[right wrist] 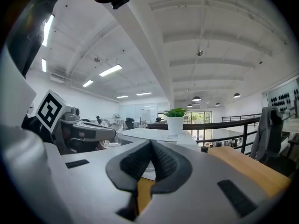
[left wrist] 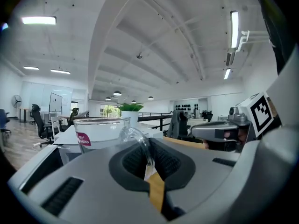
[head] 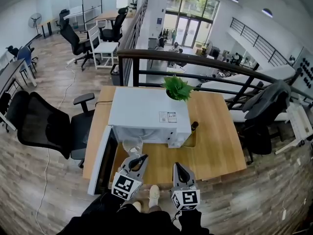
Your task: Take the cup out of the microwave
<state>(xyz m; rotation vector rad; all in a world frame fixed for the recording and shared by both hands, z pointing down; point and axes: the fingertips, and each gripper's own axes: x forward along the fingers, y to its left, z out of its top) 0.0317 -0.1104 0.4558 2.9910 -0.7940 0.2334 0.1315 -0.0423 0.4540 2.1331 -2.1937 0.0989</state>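
Observation:
A clear glass cup [head: 133, 145] with a red label hangs in front of the open white microwave [head: 146, 114], above the wooden table [head: 217, 143]. My left gripper [head: 142, 157] is shut on its handle. In the left gripper view the cup [left wrist: 100, 132] stands upright just beyond the jaws, and its glass handle [left wrist: 136, 139] is pinched between the black pads of the left gripper [left wrist: 147, 146]. My right gripper [head: 176, 166] hovers to the right, shut and empty. In the right gripper view its pads [right wrist: 140, 160] meet at the right gripper's tip [right wrist: 150, 146].
The microwave door [head: 101, 163] stands swung open at the left, over the table's front edge. A potted plant [head: 177, 88] sits on the microwave's top, and a small dark bottle [head: 194, 126] is beside its right side. A black office chair [head: 44, 126] stands left of the table, with a railing [head: 205, 62] behind.

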